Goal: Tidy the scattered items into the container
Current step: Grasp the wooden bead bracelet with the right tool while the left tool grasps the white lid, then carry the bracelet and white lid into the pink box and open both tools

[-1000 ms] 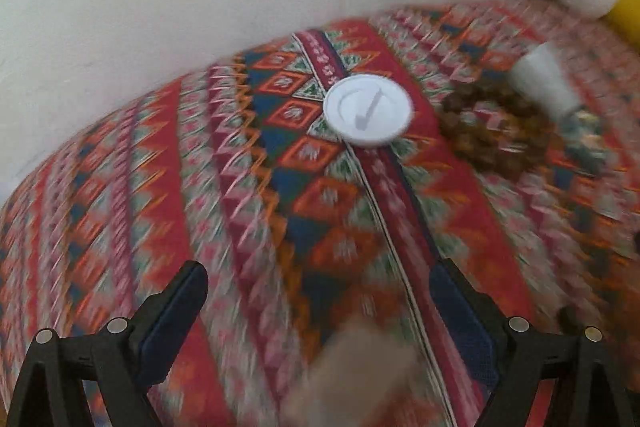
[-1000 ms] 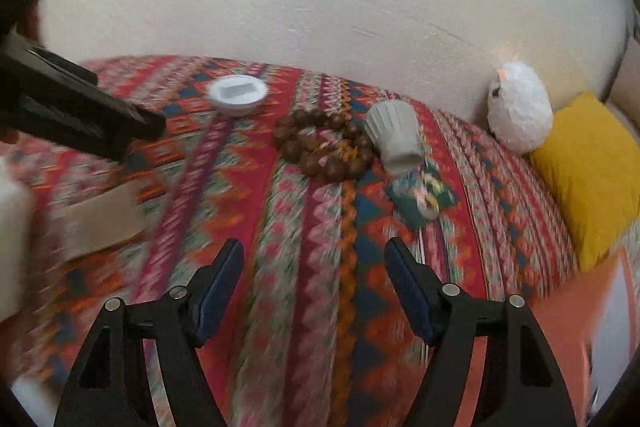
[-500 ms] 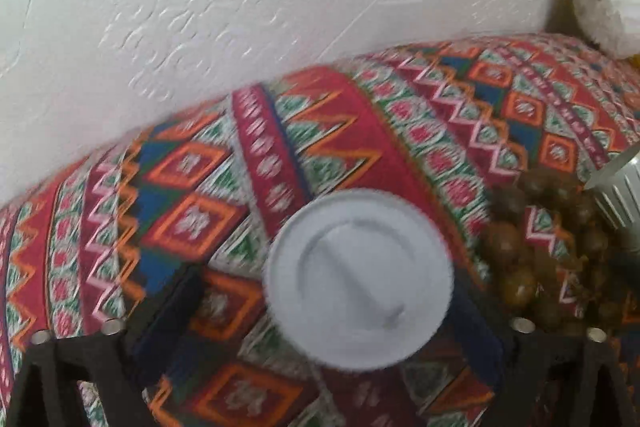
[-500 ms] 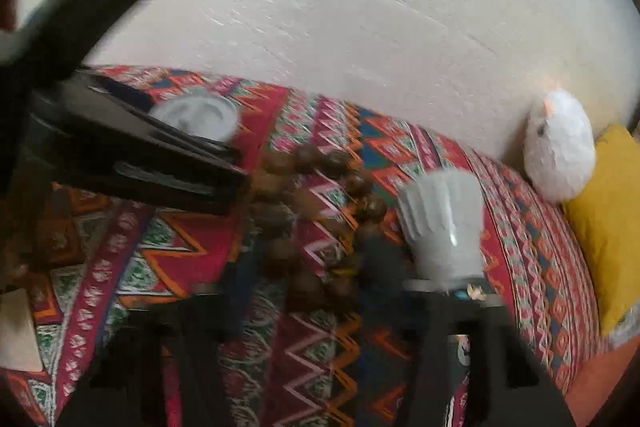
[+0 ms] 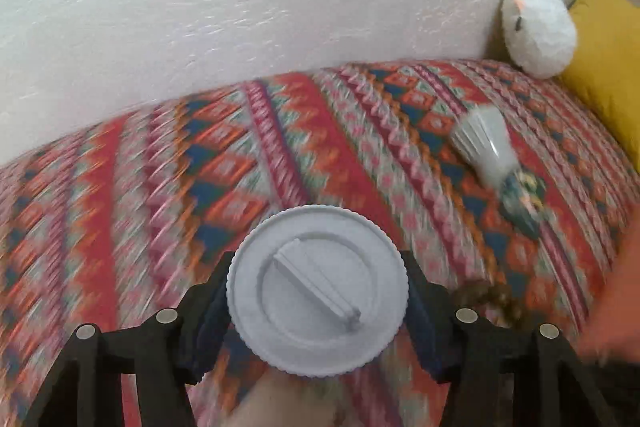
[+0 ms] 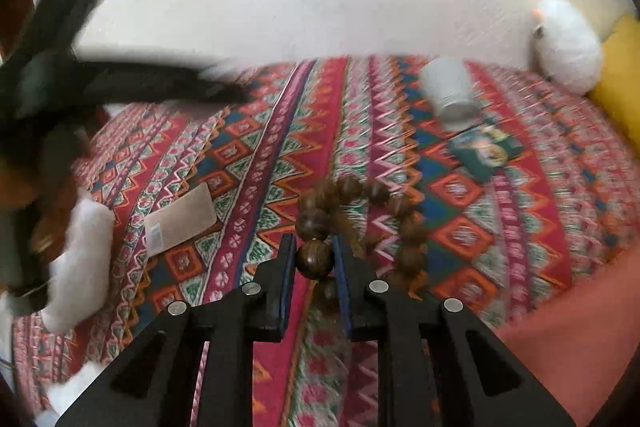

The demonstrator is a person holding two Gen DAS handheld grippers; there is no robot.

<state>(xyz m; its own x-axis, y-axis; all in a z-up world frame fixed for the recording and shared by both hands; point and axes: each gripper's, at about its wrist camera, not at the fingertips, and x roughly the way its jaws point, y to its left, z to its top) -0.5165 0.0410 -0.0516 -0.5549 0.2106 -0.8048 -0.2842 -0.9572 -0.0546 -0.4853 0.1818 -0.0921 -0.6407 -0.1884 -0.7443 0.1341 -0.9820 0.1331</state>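
Left gripper clamps the white lid, right gripper pinches the bead string; lift the beads slowly so the loop does not snag.

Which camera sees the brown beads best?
The right wrist view: the beads loop out sharply in front, one bead pinched in the right gripper. The left wrist view shows only a blurry brown bit low on the right.

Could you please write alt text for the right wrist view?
The right gripper is shut on one bead of a brown bead string over a patterned bedspread. Behind lie a white bulb, a small teal packet and a tan card.
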